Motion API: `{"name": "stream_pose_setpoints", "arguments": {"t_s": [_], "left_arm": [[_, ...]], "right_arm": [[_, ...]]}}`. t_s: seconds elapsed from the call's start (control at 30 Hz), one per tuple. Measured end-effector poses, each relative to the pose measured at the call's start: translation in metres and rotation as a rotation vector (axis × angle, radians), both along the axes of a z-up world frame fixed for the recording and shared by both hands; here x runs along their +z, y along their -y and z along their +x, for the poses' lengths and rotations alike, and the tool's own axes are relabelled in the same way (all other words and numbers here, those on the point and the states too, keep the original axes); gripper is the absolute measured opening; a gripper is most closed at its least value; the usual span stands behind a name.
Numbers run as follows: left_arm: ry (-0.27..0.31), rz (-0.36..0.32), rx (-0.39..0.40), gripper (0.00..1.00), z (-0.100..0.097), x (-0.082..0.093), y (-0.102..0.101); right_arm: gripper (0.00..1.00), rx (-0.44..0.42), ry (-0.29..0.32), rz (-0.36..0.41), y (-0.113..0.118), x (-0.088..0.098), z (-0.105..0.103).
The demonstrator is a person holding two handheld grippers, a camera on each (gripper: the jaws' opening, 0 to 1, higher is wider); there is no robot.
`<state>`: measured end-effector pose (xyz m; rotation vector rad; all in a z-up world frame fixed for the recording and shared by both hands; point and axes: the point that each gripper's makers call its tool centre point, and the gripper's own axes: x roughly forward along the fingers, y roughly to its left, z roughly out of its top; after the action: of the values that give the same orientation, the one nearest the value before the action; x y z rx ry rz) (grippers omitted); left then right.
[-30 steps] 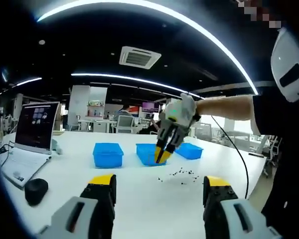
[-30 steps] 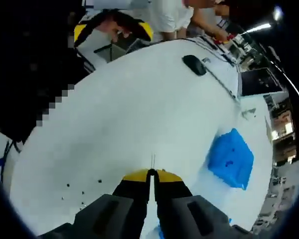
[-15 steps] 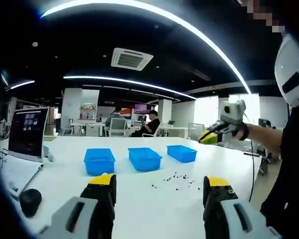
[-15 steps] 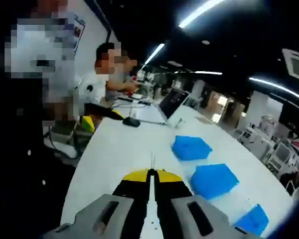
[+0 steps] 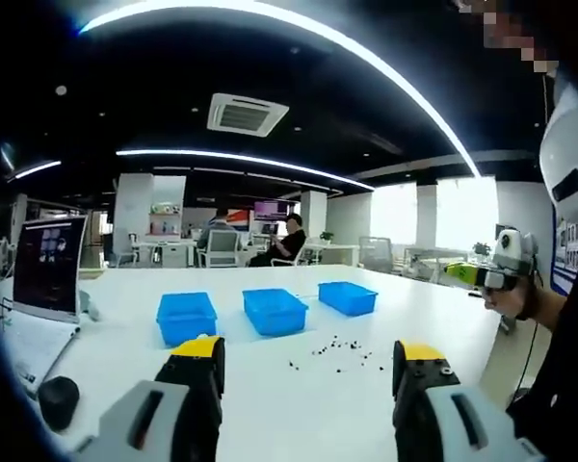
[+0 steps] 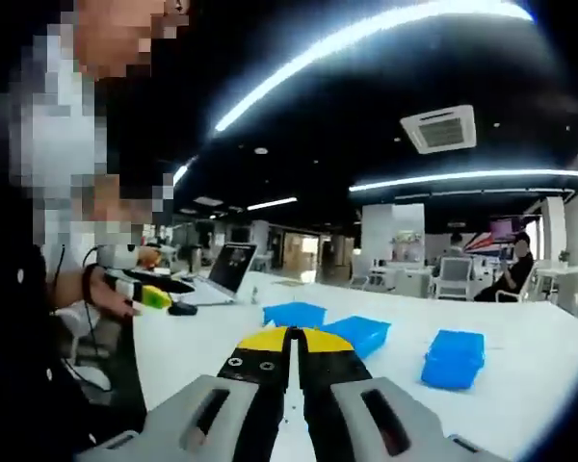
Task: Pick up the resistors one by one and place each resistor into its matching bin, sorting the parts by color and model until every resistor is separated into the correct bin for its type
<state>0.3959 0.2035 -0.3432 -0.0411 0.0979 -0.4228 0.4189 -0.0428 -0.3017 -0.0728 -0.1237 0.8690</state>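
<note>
step: between picks, I judge | left gripper (image 5: 308, 371) wide, empty | right gripper (image 6: 291, 339) closed, contents unclear | next: reach resistors (image 5: 335, 352), match bins (image 5: 275, 310)

Three bright blue bins (image 5: 275, 309) stand on the white bench (image 5: 299, 404), with black specks of resistors (image 5: 332, 351) beside them. Both tongs (image 5: 308, 361) (image 6: 291, 337) are black, yellow-tipped, on grey bodies.

1. No text, label, brand, number or sign is legible in either view.
2. Open grey laptop with lit screen (image 5: 46, 265), at 9 o'clock in the left gripper view: coloured patches on the display, too small to read.
</note>
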Motion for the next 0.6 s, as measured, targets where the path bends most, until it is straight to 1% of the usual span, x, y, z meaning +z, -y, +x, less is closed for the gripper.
{"name": "stream_pose_setpoints", "arguments": {"t_s": [0.03,0.07,0.1,0.13,0.2,0.23,0.3,0.33,0.37,0.4,0.43,0.47,0.53,0.57,0.6], "left_arm": [[0.002,-0.002,0.003,0.71,-0.001,0.001,-0.001],[0.007,-0.005,0.008,0.71,-0.002,0.002,-0.002],[0.010,-0.008,0.012,0.71,-0.004,0.002,-0.003],[0.012,-0.010,0.016,0.71,-0.005,0.003,-0.004],[0.016,-0.013,0.027,0.71,-0.009,0.003,-0.007],[0.016,-0.013,0.030,0.71,-0.010,0.003,-0.007],[0.018,-0.014,0.038,0.71,-0.013,0.004,-0.010],[0.022,-0.018,0.040,0.71,-0.015,0.005,-0.011],[0.025,-0.020,0.042,0.71,-0.017,0.006,-0.012],[0.027,-0.019,0.045,0.71,-0.018,0.007,-0.013],[0.029,-0.018,0.047,0.71,-0.019,0.008,-0.014],[0.029,-0.019,0.048,0.71,-0.020,0.008,-0.015],[0.031,-0.021,0.053,0.71,-0.021,0.008,-0.016],[0.031,-0.022,0.055,0.71,-0.022,0.008,-0.017],[0.032,-0.023,0.058,0.71,-0.023,0.008,-0.017]], "right_arm": [[0.06,0.004,0.000,0.003,-0.002,0.002,0.003],[0.06,0.032,-0.016,0.023,-0.009,0.005,0.005],[0.06,0.038,-0.019,0.041,-0.013,0.010,0.010],[0.06,0.042,-0.022,0.049,-0.018,0.014,0.017],[0.06,0.075,-0.030,0.070,-0.032,0.022,0.031],[0.06,0.088,-0.049,0.081,-0.038,0.025,0.041],[0.06,0.140,-0.073,0.090,-0.058,0.031,0.061],[0.06,0.141,-0.086,0.083,-0.064,0.031,0.069],[0.06,0.149,-0.074,0.082,-0.075,0.035,0.082],[0.06,0.165,-0.082,0.074,-0.086,0.036,0.091],[0.06,0.176,-0.084,0.062,-0.097,0.037,0.099],[0.06,0.195,-0.064,0.043,-0.110,0.039,0.106],[0.06,0.209,-0.073,0.022,-0.131,0.040,0.123],[0.06,0.214,-0.069,0.017,-0.144,0.041,0.131],[0.06,0.224,-0.074,-0.003,-0.161,0.040,0.144]]}}
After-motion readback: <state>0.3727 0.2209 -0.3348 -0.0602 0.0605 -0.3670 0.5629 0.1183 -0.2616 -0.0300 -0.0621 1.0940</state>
